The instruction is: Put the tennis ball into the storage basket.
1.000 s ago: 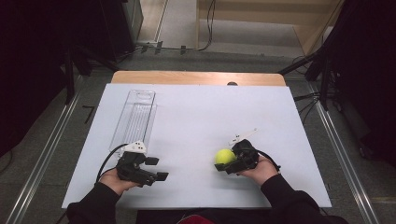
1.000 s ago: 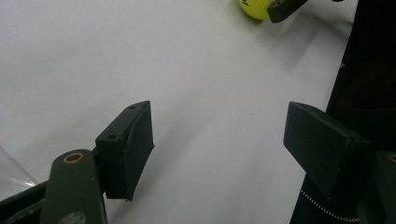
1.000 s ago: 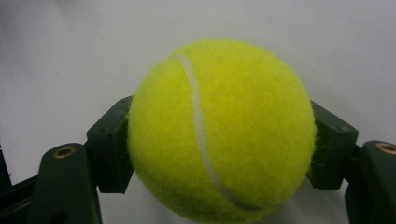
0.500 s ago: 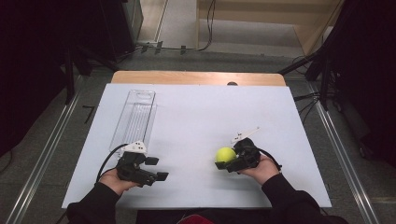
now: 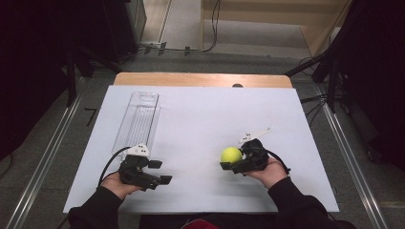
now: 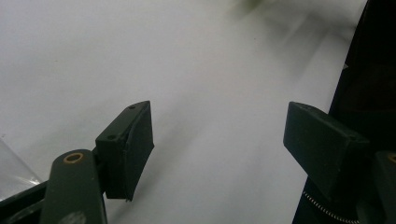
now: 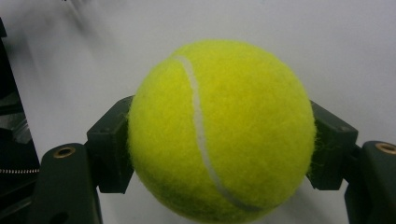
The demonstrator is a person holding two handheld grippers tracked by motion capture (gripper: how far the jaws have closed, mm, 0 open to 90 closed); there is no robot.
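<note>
A yellow-green tennis ball point(image 5: 231, 155) sits between the jaws of my right gripper point(image 5: 230, 159) at the table's front right. In the right gripper view the ball point(image 7: 219, 130) is pressed on both sides by the black pads point(image 7: 109, 147), so the right gripper point(image 7: 219, 149) is shut on it. My left gripper point(image 5: 160, 172) rests at the front left of the white table, jaws wide apart. The left gripper view shows that gripper point(image 6: 219, 140) open over bare white surface, nothing between its pads point(image 6: 128, 147).
A clear plastic tube-shaped container point(image 5: 138, 119) lies lengthwise at the left of the white table point(image 5: 205, 114), just beyond the left gripper. A wooden edge point(image 5: 200, 79) runs along the far side. Dark floor, cables and metal rails surround the table.
The right gripper with the ball has shifted very slightly toward the front right. The left gripper has stayed in place.
</note>
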